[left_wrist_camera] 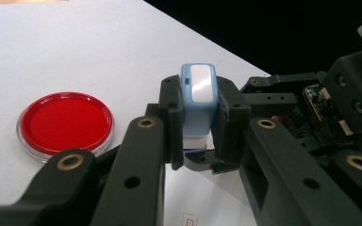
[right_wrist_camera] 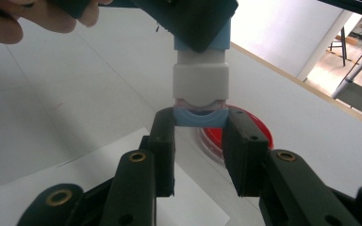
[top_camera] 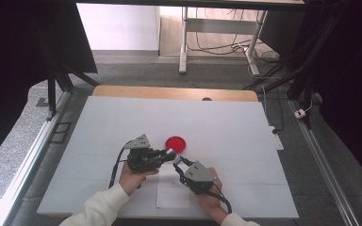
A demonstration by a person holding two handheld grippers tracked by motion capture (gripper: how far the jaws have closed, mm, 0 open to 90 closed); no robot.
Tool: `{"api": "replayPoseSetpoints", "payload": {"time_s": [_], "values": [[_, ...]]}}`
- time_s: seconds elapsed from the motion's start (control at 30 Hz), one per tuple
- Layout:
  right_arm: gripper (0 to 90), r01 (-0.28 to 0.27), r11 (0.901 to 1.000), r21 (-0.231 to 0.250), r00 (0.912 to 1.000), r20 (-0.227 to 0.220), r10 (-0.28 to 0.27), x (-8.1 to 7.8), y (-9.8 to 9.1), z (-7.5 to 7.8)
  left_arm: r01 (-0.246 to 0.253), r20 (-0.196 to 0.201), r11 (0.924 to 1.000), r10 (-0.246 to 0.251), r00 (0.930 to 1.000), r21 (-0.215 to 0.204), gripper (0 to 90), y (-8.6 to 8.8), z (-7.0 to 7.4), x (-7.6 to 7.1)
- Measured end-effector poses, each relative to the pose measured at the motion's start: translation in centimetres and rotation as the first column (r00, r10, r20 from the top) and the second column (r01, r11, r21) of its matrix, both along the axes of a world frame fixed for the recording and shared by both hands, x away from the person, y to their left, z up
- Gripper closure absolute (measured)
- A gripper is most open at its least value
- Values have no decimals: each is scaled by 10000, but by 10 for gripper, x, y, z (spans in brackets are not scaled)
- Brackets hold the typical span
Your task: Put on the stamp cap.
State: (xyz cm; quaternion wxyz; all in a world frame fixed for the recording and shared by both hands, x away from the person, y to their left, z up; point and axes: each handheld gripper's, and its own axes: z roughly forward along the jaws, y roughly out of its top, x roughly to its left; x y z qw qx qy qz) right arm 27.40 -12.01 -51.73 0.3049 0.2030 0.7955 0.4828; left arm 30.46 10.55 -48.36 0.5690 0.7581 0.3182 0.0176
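A small blue and white stamp-like block (left_wrist_camera: 198,96) is held above the table between both grippers. My left gripper (left_wrist_camera: 198,123) is shut on its light blue body, with the white-faced end pointing up in the left gripper view. My right gripper (right_wrist_camera: 200,126) is shut on the blue cap (right_wrist_camera: 200,117) at the other end, below the white middle section (right_wrist_camera: 200,84). In the high view the left gripper (top_camera: 168,155) and the right gripper (top_camera: 178,161) meet tip to tip at the table's front middle. A hand holds each one.
A round red dish (top_camera: 176,143) with a clear rim lies on the white table (top_camera: 226,127) just behind the grippers, also visible as the red dish (left_wrist_camera: 66,123) (right_wrist_camera: 257,132). A white paper sheet (top_camera: 173,195) lies near the front edge, under the grippers.
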Motion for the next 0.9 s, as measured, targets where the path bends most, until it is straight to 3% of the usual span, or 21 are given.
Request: {"api": "replayPoseSetpoints", "payload": {"time_s": [0.27, 0.43, 0.9], "values": [[665, -12, 9998, 173, 9998, 205, 8, -1, -1, 0, 81, -214, 9994, -88, 9997, -341, 757, 1, 1, 0], [666, 58, 9996, 273, 9995, 302, -66, -3, -1, 1, -50, 34, 9997, 51, 10000, -222, 757, -1, 4, -3], [666, 229, 9994, 243, 9993, 303, -237, -3, -1, 1, -149, -14, 9999, 149, 9999, -46, 757, -3, 4, -4]]}}
